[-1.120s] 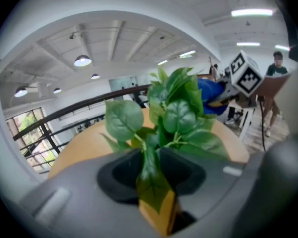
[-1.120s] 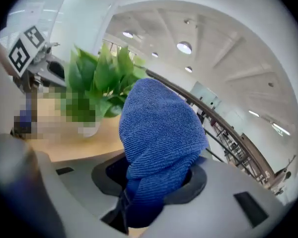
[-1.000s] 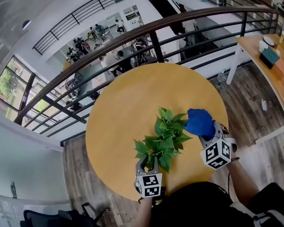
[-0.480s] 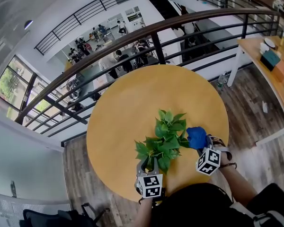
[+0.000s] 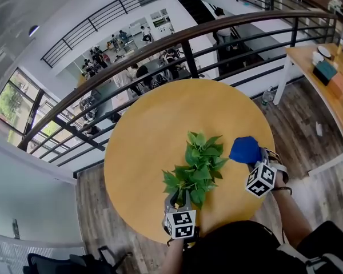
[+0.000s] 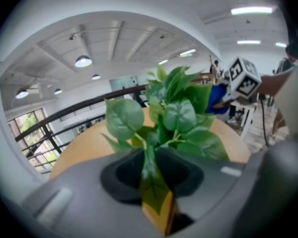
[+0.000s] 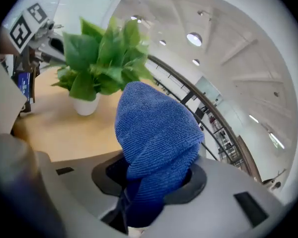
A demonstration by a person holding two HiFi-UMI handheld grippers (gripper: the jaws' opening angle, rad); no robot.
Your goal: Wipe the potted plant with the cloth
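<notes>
A leafy green potted plant (image 5: 197, 164) stands on the round yellow table (image 5: 148, 124), near its front edge. The white pot (image 7: 87, 104) shows only in the right gripper view. My left gripper (image 5: 180, 198) is at the plant's near side, shut on a low leaf (image 6: 150, 180) that runs down between its jaws. My right gripper (image 5: 250, 157) is right of the plant, shut on a bunched blue cloth (image 5: 244, 149). The cloth (image 7: 156, 128) sticks up out of the jaws and hides the fingertips. It hangs a little apart from the leaves.
A dark metal railing (image 5: 160, 45) curves behind the table, with an atrium and people far below. A wooden desk (image 5: 326, 76) with small items stands at the right. The table's edge is close under both grippers.
My right gripper dropped with the cloth onto the plant's right-hand leaves, then drew back to the right and off them. The left gripper and the plant stayed put.
</notes>
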